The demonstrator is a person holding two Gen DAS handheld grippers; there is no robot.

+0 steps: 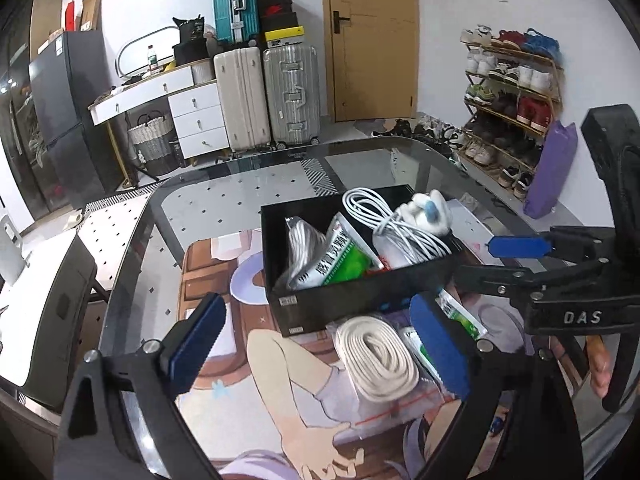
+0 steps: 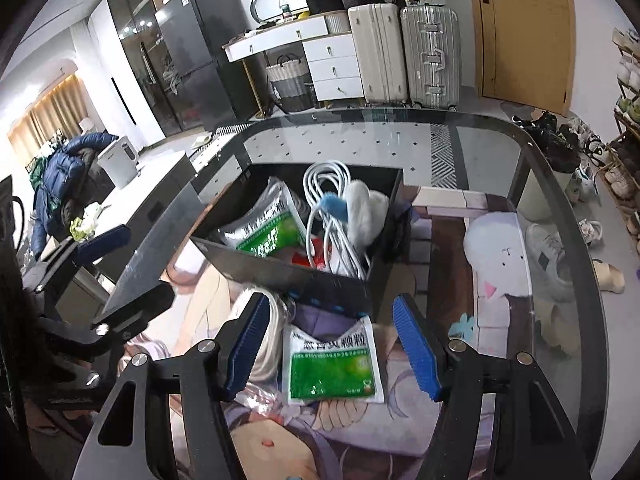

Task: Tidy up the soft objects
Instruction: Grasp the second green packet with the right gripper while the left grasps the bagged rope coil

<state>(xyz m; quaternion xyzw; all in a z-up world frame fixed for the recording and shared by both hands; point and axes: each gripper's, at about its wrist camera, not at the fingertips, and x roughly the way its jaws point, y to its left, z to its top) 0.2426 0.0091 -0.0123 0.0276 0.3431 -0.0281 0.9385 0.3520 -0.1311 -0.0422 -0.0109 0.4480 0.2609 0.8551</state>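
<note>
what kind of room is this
Most likely the entry or living area of a lived-in home: a tiered shoe rack stands beside a wooden door, and hard-shell suitcases are stacked against the wall.

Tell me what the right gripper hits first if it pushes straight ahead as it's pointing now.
Most likely the green-and-white packet lying on the table between the right gripper's open fingers; the black box comes just beyond it. Depth is hard to judge.

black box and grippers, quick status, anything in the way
Left gripper open, empty, over bagged cream strap. Right gripper open, astride green sachet on mat, not gripped. Black box holds cables, sachet, white plush. Nothing blocking.
</note>
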